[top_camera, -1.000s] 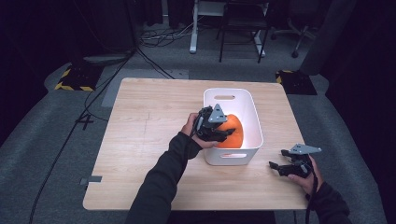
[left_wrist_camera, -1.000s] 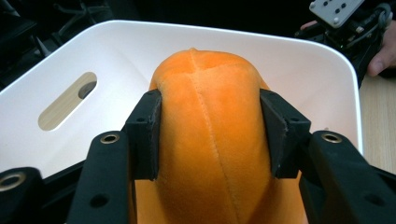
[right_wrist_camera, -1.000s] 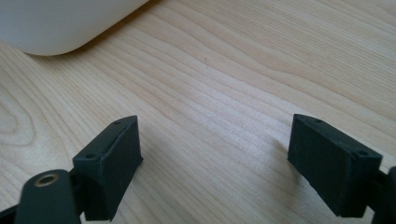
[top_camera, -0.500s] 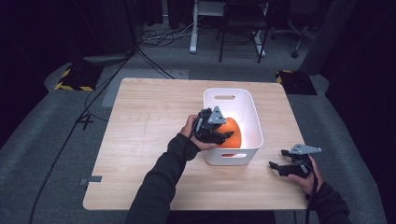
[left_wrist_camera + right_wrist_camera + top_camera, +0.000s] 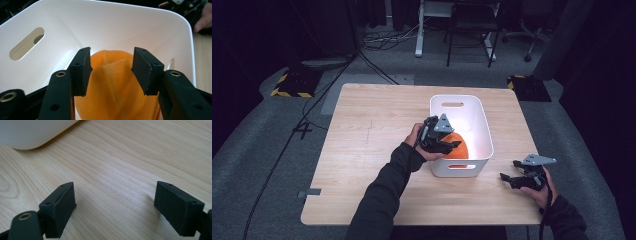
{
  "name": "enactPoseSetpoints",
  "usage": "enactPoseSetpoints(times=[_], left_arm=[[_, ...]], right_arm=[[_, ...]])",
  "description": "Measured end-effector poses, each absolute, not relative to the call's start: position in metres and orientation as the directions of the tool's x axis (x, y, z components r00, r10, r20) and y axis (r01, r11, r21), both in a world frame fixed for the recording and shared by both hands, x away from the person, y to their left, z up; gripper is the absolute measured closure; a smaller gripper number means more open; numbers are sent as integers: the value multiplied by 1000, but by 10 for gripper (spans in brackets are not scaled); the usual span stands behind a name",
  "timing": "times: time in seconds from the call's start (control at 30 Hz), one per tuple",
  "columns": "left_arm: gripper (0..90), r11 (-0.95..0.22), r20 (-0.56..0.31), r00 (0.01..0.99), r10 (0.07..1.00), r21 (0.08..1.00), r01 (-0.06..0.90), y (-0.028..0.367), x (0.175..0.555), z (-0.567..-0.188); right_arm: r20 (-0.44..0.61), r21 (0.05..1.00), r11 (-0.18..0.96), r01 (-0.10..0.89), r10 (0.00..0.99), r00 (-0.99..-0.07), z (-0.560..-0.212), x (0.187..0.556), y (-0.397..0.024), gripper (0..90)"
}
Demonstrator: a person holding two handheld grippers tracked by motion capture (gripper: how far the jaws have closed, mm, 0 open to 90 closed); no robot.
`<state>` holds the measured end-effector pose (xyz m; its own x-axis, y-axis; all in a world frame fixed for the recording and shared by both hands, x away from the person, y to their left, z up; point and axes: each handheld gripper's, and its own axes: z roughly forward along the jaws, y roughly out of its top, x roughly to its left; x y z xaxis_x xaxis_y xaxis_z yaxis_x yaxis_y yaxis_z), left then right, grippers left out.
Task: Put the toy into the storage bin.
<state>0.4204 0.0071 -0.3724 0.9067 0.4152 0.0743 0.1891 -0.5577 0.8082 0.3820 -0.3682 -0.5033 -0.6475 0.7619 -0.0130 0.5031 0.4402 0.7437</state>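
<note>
- Sitting inside the white bin [image 5: 474, 150], an orange soft thing [image 5: 112, 82] is seen between the open jaws of the left gripper [image 5: 111, 72].
- The right gripper [image 5: 115, 207] is held wide open over the wooden table [image 5: 125, 157], beside the bin.

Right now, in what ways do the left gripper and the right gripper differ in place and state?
The left gripper reaches into the white bin, jaws around the orange object; the right gripper rests low over the bare table beside the bin, jaws wide and empty. Both are black, hand-held, two-jawed.
</note>
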Motion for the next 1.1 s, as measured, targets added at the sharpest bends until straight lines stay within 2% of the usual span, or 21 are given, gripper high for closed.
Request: enactPoseSetpoints(times=[0.33,0.77,0.9,0.93,1.1], left_arm=[[507,-569,69,913,403,799,191,6,423,-375],[473,-548,74,897,435,813,198,8,421,-372],[453,-535,74,891,448,821,201,9,421,-372],[397,-530,80,881,466,822,206,9,421,-371],[371,-524,84,877,473,827,204,9,421,-370]], right_arm=[[-13,744,440,503,762,-647,-503,382,-368,171],[-13,744,440,503,762,-647,-503,382,-368,171],[-11,743,439,504,762,-647,-503,382,-368,171],[-11,743,439,504,762,-647,-503,382,-368,171],[-13,744,440,503,762,-648,-503,382,-368,171]])
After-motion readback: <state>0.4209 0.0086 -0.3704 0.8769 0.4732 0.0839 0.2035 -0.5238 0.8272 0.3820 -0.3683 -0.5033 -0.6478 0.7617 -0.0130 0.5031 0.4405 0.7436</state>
